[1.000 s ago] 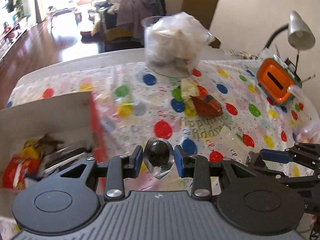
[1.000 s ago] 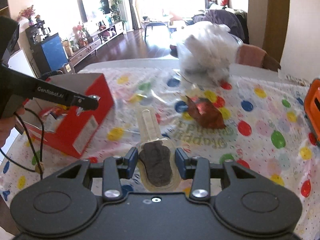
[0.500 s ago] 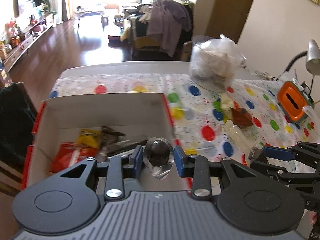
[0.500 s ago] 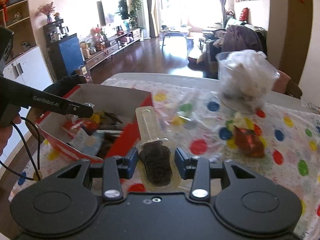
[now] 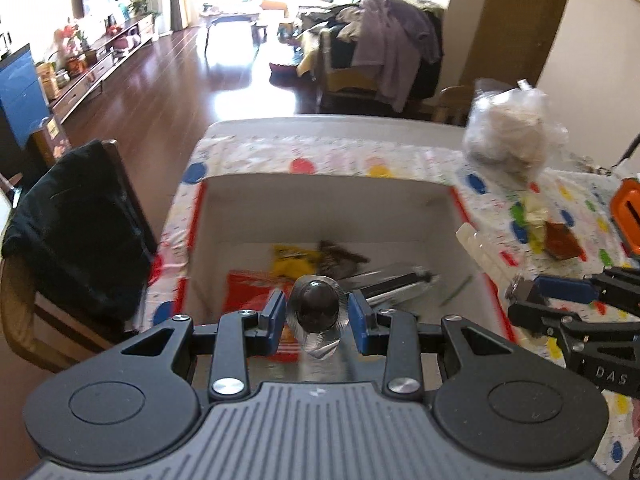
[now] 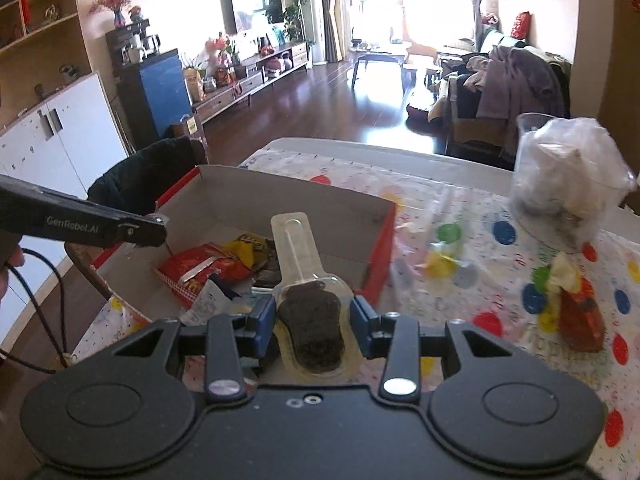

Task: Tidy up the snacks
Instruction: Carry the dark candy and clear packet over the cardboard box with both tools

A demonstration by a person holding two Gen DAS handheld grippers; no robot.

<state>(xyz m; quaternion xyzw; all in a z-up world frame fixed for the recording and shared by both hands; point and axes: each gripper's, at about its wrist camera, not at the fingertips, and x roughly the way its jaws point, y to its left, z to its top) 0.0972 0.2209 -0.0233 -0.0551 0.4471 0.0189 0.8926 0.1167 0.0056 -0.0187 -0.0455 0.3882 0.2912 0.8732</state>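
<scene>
My left gripper [image 5: 317, 314] is shut on a dark round candy in clear wrap [image 5: 316, 309] and holds it above the open red-and-white box [image 5: 320, 196]. My right gripper [image 6: 312, 322] is shut on a dark chocolate lollipop in a clear pack [image 6: 310, 320], its stick end over the box's near edge [image 6: 376, 256]. The box holds several snack packets: a red one [image 6: 200, 270], a yellow one [image 5: 294, 262] and a silver one [image 5: 394, 280]. The right gripper [image 5: 560, 300] also shows in the left wrist view beside the box.
A red-brown wrapped snack [image 6: 580, 316] lies on the dotted tablecloth [image 6: 480, 280] to the right. A clear tub with white wrapped items [image 6: 568, 176] stands at the back. An orange object [image 5: 628, 216] sits at the far right. A chair with dark cloth [image 5: 72, 232] stands left of the table.
Both grippers have moved left, from over the tablecloth to over the box, each still holding its snack.
</scene>
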